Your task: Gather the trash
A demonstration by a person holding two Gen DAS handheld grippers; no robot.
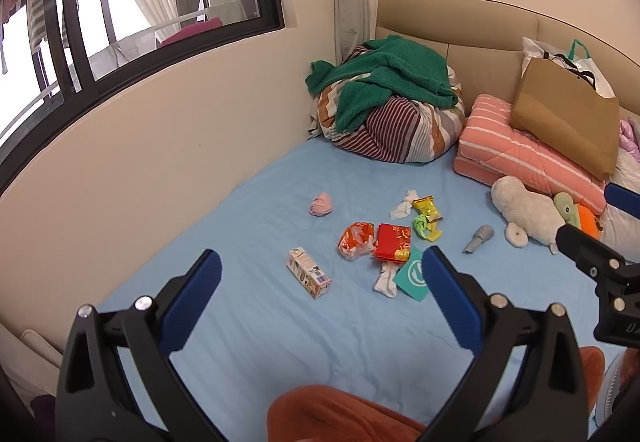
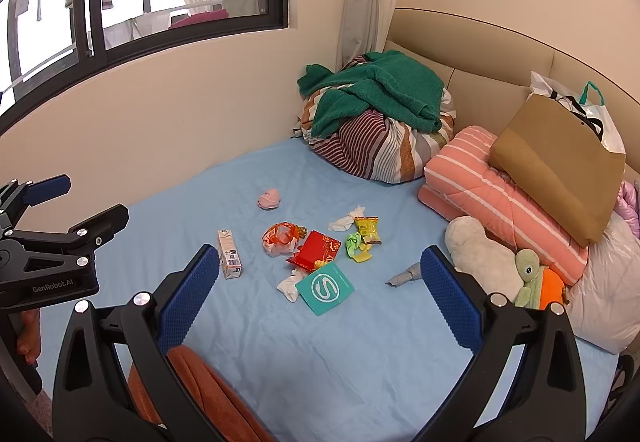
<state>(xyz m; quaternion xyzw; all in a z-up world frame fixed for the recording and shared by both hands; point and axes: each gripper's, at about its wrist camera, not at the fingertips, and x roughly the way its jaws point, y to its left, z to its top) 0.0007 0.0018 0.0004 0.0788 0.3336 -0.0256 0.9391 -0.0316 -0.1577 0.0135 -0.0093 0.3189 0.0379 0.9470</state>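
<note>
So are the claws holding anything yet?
No, nothing. The left claw and the right claw are both open and empty above the blue bed sheet; the trash lies untouched.

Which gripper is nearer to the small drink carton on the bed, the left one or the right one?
Left, probably. The left gripper hovers open just short of the drink carton, roughly in line with it. The right gripper, also open, hangs further right, nearer the teal card.

Left gripper [image 1: 320, 274] was held above the near end of the bed, jaws spread wide, nothing between the blue pads [image 1: 192, 302]. Right gripper [image 2: 320, 274] was alongside it at similar height, jaws equally wide and empty. Both pointed toward the headboard end.
</note>
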